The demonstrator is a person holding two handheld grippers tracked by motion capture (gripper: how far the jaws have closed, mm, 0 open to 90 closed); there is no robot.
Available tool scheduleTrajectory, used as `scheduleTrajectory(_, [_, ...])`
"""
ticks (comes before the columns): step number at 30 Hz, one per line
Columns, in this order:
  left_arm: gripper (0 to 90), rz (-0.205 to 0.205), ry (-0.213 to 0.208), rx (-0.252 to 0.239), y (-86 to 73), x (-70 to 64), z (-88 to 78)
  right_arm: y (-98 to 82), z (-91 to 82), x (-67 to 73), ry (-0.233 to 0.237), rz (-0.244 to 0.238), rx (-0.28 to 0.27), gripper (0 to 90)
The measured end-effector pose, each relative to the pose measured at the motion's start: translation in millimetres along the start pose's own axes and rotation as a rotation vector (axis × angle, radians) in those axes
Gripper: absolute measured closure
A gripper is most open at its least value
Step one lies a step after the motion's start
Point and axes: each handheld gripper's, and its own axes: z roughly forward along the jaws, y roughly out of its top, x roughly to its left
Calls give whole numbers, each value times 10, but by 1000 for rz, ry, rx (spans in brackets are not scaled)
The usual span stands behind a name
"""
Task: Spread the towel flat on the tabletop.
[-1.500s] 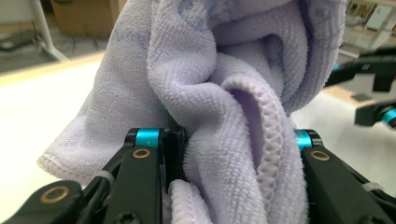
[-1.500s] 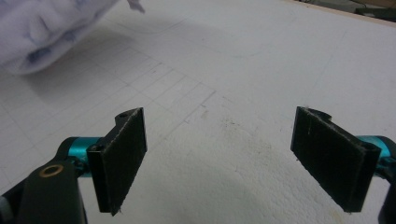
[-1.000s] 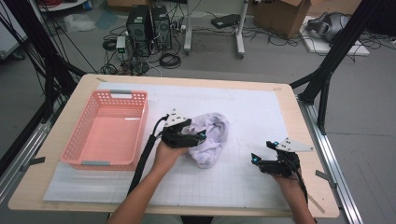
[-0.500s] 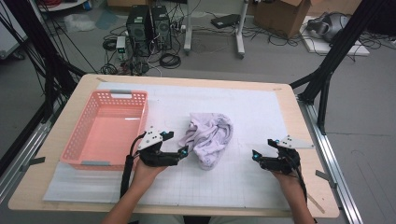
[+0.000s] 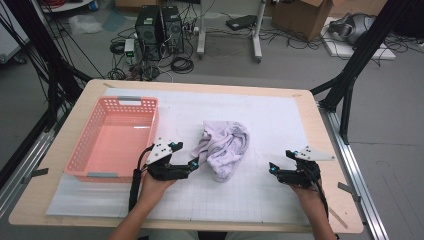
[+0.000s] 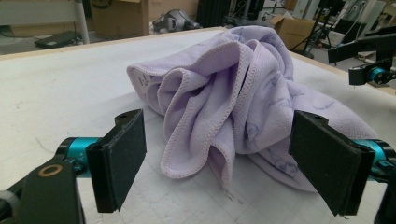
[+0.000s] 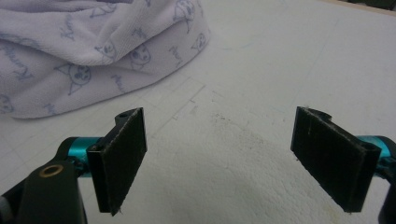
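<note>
Sitting crumpled on the desk just ahead of the wide-open, empty left claw (image 6: 219, 163), the lilac towel (image 6: 233, 102) lies farther from the equally open, empty right claw (image 7: 219, 163).

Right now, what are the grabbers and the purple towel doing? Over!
Left gripper open, just short of the crumpled purple towel. Right gripper open, off to the towel's side, holding nothing. Pink basket sits apart; nothing blocks the towel.
</note>
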Motion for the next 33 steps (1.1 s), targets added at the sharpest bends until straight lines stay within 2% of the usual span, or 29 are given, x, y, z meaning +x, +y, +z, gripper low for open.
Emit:
scheduleTrajectory(4, [197, 0, -3, 8, -9, -4, 3, 0, 30, 17, 5, 1, 5, 170])
scheduleTrajectory(10, [201, 2, -3, 27, -31, 5, 8, 21, 171, 87, 44, -10, 55, 170])
scheduleTrajectory(12, [201, -4, -5, 28, -46, 8, 2, 47, 292, 124, 62, 1, 80, 171])
scheduleTrajectory(14, [202, -1, -7, 34, -56, 15, -6, 65, 329, 139, 69, 11, 82, 171])
scheduleTrajectory(15, [203, -7, -5, 36, -66, 19, -14, 113, 423, 179, 85, 17, 90, 210])
scheduleTrajectory(16, [204, -7, -5, 36, -66, 19, -14, 113, 423, 179, 85, 17, 90, 210])
scheduleTrajectory(17, [204, -11, -5, 37, -71, 17, -15, 138, 479, 208, 102, 21, 97, 234])
scheduleTrajectory(18, [220, -8, -7, 38, -79, 12, -18, 192, 608, 287, 134, 3, 115, 284])
scheduleTrajectory(20, [245, -5, -13, 41, -80, 7, -21, 249, 740, 394, 173, -22, 136, 332])
scheduleTrajectory(22, [256, 1, -18, 41, -80, -3, -23, 275, 801, 447, 188, -35, 141, 352])
scheduleTrajectory(23, [280, 2, -23, 41, -81, -9, -22, 319, 918, 560, 192, -70, 169, 421])
scheduleTrajectory(24, [289, 9, -25, 43, -80, -8, -23, 329, 965, 603, 169, -94, 188, 437])
scheduleTrajectory(25, [292, 10, -28, 45, -81, -8, -21, 342, 974, 625, 161, -92, 181, 521])
scheduleTrajectory(27, [301, 7, -31, 51, -84, -3, -15, 355, 959, 610, 182, -82, 185, 767])
scheduleTrajectory(28, [309, 6, -33, 48, -88, -3, -10, 356, 930, 606, 185, -81, 191, 826])
scheduleTrajectory(30, [318, 3, -36, 52, -90, -5, -16, 350, 843, 583, 174, -103, 198, 846])
scheduleTrajectory(33, [353, -3, -40, 53, -88, 1, -24, 318, 651, 511, 170, -95, 184, 852])
